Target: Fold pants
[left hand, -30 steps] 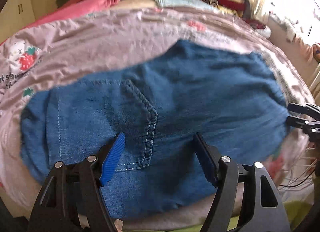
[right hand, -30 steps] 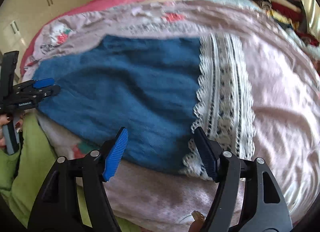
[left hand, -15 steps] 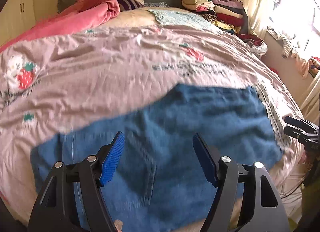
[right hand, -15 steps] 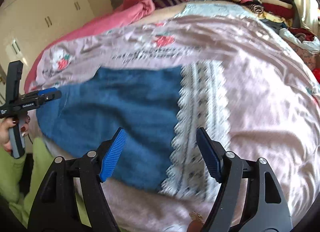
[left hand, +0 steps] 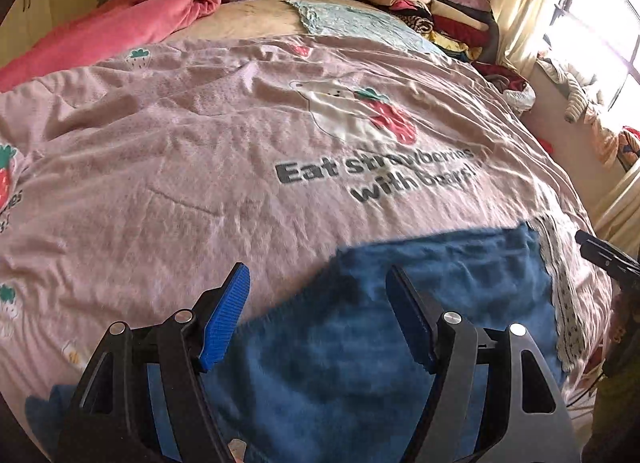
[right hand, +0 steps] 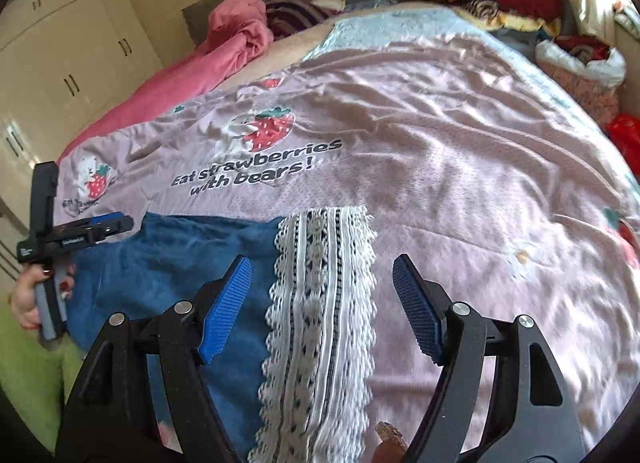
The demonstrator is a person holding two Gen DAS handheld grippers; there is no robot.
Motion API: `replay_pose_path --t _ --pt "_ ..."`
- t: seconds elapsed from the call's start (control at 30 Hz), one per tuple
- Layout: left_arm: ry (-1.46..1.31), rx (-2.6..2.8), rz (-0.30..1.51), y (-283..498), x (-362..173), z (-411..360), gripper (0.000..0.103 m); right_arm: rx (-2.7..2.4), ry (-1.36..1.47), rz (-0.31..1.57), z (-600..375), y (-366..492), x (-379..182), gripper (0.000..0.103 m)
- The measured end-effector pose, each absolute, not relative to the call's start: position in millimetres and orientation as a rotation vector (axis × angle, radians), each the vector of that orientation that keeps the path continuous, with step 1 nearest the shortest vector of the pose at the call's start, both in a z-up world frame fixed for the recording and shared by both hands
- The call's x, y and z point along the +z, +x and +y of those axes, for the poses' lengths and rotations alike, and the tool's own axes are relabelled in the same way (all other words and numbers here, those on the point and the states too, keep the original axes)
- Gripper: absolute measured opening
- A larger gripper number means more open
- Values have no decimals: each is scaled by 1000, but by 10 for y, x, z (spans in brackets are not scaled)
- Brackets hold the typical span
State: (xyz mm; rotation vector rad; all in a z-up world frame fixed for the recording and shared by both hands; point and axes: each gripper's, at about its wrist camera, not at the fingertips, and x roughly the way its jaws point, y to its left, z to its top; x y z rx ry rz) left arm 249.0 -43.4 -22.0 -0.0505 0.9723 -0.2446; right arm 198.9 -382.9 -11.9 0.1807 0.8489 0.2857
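Note:
Blue denim pants (left hand: pixel 448 295) lie folded flat near the front edge of a bed, with a white lace hem (right hand: pixel 324 303) at their right end. My left gripper (left hand: pixel 316 299) hangs open above the pants' far left part, nothing between its blue pads. My right gripper (right hand: pixel 322 291) is open above the lace hem, also holding nothing. In the right wrist view the left gripper (right hand: pixel 116 223) shows at the left, held by a hand (right hand: pixel 24 299). The right gripper's tip (left hand: pixel 600 251) shows at the right edge of the left wrist view.
A pink strawberry-print quilt (left hand: pixel 200 151) covers the bed. A pink blanket (left hand: pixel 132 19) lies bunched at the headboard, and a stack of folded clothes (left hand: pixel 432 3) stands at the far right corner. Cabinets (right hand: pixel 68 47) line the left wall. A green sleeve (right hand: pixel 24 375) shows at lower left.
Both grippers have pulled back and tipped upward from the pants, so more of the quilt and headboard shows. The pants lie still and sit lower in both views.

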Motion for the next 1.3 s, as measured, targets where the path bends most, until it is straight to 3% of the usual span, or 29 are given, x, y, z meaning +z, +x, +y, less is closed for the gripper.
replay_pose_path --t 0.37,0.43,0.5,0.57,0.6,0.63,0.7,0.73,0.87,1.03,1.17,1.3 --pt "-31 -375 983 2637 -478 -648 69 304 176 863 -3830 2356 -217 66" --pt "-25 -399 996 2667 -510 -708 60 305 163 874 -3797 2395 -254 66" --pt "-4 -408 1014 2689 -548 -755 17 309 164 887 -3775 2424 -310 66" --pt "0 -422 1015 2689 -542 -761 6 314 169 902 -3766 2448 -371 66" --pt "-8 -422 1006 2678 -515 -745 5 327 167 915 -3751 2457 -412 59" --pt "-19 -415 970 2655 -433 -714 5 340 157 924 -3728 2456 -437 41" --pt "-45 -418 913 2612 -302 -655 5 353 135 917 -3709 2420 -438 24" --pt "-59 -431 893 2593 -258 -633 5 356 137 901 -3721 2395 -413 22" --pt "-22 -399 899 2655 -402 -684 6 331 103 880 -3681 2382 -404 21" --pt "11 -322 945 2740 -628 -625 23 275 61 906 -3641 2469 -521 28" --pt "34 -251 881 2646 -501 -547 43 239 31 894 -3629 2438 -502 35" --pt "32 -193 799 2450 -330 -407 47 187 55 841 -3713 2259 -363 45"
